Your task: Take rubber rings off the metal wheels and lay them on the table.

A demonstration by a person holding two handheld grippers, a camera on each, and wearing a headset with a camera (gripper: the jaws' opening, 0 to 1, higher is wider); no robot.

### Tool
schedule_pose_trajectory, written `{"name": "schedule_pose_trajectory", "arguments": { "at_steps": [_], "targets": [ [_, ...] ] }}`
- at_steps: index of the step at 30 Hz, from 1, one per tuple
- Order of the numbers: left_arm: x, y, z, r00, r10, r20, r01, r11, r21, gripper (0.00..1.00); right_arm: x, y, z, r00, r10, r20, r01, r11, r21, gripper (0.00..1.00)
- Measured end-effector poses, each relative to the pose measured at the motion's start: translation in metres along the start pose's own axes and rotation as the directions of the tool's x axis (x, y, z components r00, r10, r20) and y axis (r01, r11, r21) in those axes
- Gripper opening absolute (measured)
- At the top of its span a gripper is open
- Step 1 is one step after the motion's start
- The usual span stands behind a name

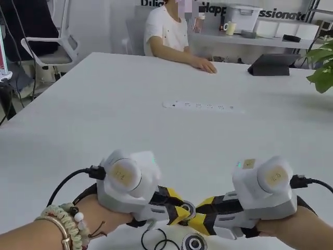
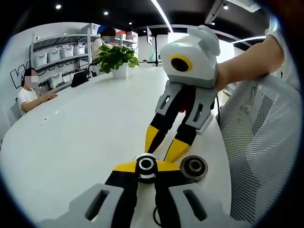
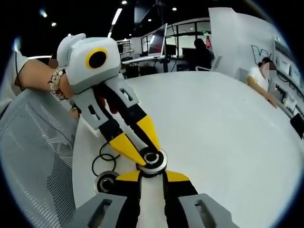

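Both grippers meet nose to nose at the near edge of the tabletop (image 1: pixel 156 130), on one metal wheel (image 3: pixel 154 160). The left gripper (image 2: pixel 146 167) pinches it from one side, while the right gripper (image 3: pixel 153 176) is closed on its rim from the other. A second wheel (image 2: pixel 193 166) lies just beside them on the tabletop, with thin black rubber rings (image 3: pixel 94 164) loose nearby

Bright, even overhead light, faint shadows, sharp focus; fisheye edges warp.
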State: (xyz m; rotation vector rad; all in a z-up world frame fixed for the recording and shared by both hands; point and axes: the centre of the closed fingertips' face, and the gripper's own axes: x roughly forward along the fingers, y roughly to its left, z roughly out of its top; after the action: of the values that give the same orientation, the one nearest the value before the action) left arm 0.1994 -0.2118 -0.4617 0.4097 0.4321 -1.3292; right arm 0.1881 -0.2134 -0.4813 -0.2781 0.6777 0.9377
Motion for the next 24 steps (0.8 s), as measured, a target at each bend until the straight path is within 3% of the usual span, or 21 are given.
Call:
{"name": "schedule_pose_trajectory", "arguments": {
  "at_steps": [3, 9, 13, 14, 18, 20, 21, 22, 24],
  "targets": [
    [0.0, 0.001, 0.0, 1.0, 0.004, 0.0, -0.004, 1.0, -0.004, 0.07, -0.001, -0.001, -0.002, 1.0, -0.004, -0.006, 0.004, 1.0, -0.002, 0.05],
    [-0.001, 0.001, -0.001, 1.0, 0.009, -0.002, -0.009, 1.0, -0.011, 0.07, -0.002, -0.005, -0.002, 0.9996, -0.026, -0.01, 0.026, 1.0, 0.006, 0.01],
    [-0.001, 0.001, 0.0, 0.9999, 0.011, -0.002, -0.011, 1.0, -0.01, 0.07, -0.004, -0.014, -0.001, 0.9968, -0.079, 0.0, 0.079, 0.989, 0.123, 0.0],
    [-0.001, 0.001, 0.0, 0.9999, 0.012, -0.002, -0.012, 1.0, -0.01, 0.07, -0.004, -0.013, -0.002, 0.9975, -0.07, 0.0, 0.07, 0.991, 0.115, 0.0],
    [-0.001, 0.001, 0.0, 1.0, 0.01, 0.0, -0.01, 1.0, -0.009, 0.07, -0.003, -0.014, -0.002, 0.9977, -0.065, -0.02, 0.068, 0.976, 0.206, 0.0],
    [-0.001, 0.001, 0.0, 1.0, 0.009, -0.001, -0.009, 1.0, -0.009, 0.07, -0.003, -0.013, -0.003, 0.9981, -0.058, -0.021, 0.062, 0.95, 0.307, 0.0],
    [-0.001, 0.001, 0.0, 1.0, 0.008, 0.0, -0.008, 1.0, -0.008, 0.07, -0.004, -0.014, -0.003, 0.9984, -0.054, -0.017, 0.056, 0.926, 0.373, 0.0],
    [-0.001, 0.001, 0.0, 1.0, 0.008, 0.0, -0.008, 1.0, -0.007, 0.07, -0.005, -0.016, -0.002, 0.9987, -0.05, -0.002, 0.046, 0.89, 0.453, 0.0],
    [-0.001, 0.001, 0.0, 1.0, 0.008, -0.001, -0.008, 1.0, -0.007, 0.07, -0.006, -0.016, -0.002, 0.9988, -0.04, 0.029, 0.02, 0.866, 0.499, 0.0]
  ]
}}
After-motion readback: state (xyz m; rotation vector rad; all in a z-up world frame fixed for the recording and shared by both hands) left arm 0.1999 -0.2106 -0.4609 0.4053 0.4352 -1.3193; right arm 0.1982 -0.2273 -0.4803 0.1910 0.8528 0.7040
